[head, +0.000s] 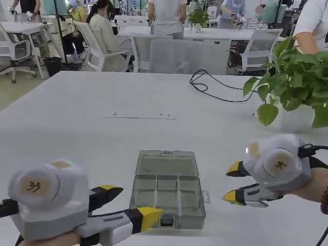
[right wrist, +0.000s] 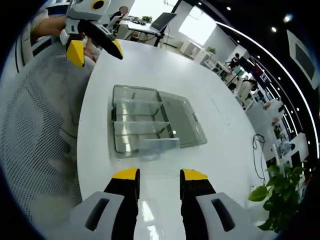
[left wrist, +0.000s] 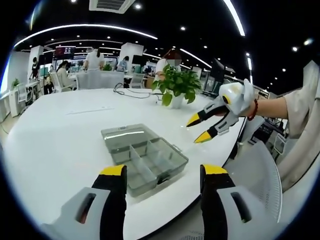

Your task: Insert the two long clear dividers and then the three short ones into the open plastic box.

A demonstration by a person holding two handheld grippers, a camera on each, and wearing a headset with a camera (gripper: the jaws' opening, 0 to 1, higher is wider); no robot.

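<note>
The open plastic box [head: 187, 220] sat on the white surface [head: 77, 128] with its lid laid back. Clear dividers [head: 155, 197] stood upright in its base; their count could not be confirmed. The left tool [head: 136, 201] and right tool [head: 230, 183] were held either side, jaws spread and empty, apparently kept clear for inspection. A small clear piece [right wrist: 159, 145] lay just beside the box's right wall, unidentified.
</note>
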